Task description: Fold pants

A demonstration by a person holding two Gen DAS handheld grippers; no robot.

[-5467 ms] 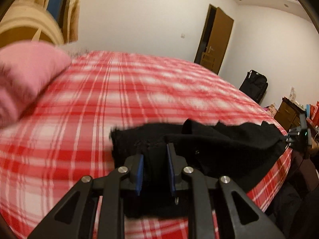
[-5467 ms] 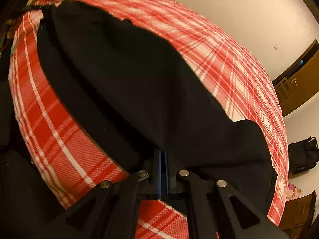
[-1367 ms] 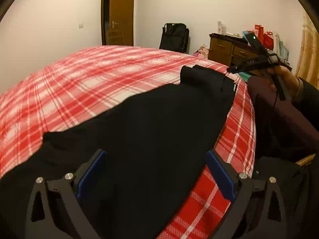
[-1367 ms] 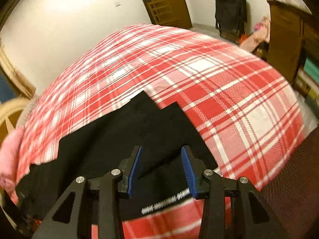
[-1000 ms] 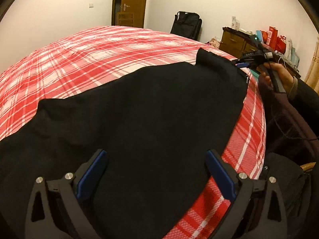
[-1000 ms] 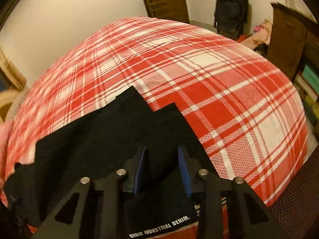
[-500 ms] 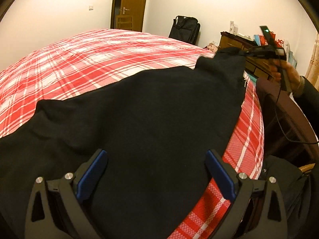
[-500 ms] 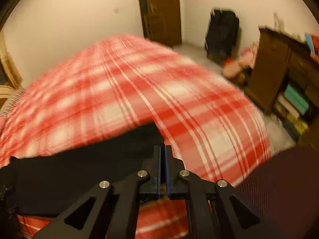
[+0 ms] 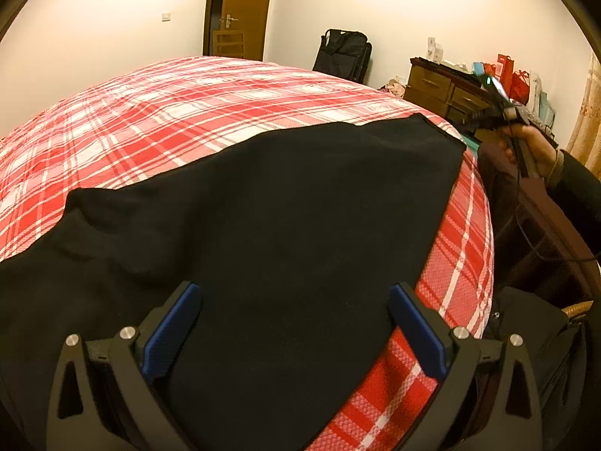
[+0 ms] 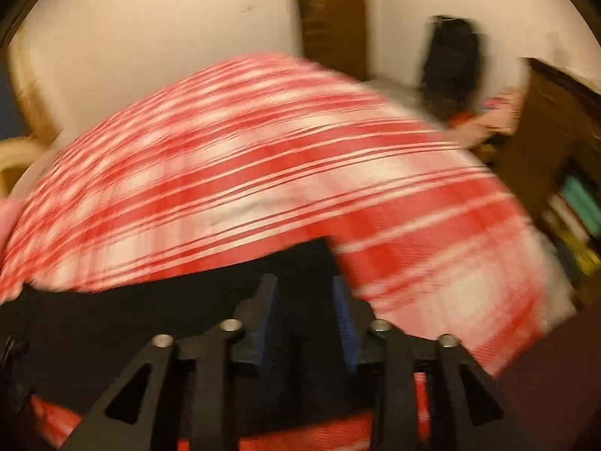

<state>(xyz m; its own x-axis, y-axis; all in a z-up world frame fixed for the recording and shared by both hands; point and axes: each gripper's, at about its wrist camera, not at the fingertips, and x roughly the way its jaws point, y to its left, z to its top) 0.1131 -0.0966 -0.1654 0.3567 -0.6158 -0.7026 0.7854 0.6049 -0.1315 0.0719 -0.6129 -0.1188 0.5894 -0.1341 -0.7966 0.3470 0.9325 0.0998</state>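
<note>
1. Left black two-finger gripper with blue pads (image 9: pixel 293 323) is spread wide, holding nothing
2. Black fabric pants (image 9: pixel 263 206) lie flat on the red-and-white plaid bedspread (image 9: pixel 188 112)
3. Right gripper (image 10: pixel 306 315) (blurred) stands partly open over the pants' corner

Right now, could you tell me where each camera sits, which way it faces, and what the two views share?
Left wrist: rides the left gripper, fingers wide open, looking along the black pants across the plaid bed toward the door; the person's right hand holding the right gripper shows far right.
Right wrist: rides the right gripper, fingers apart, low over the pants' end, facing across the bed; blurred.
Shared: the pants, bed, door, black bag and wooden dresser.
</note>
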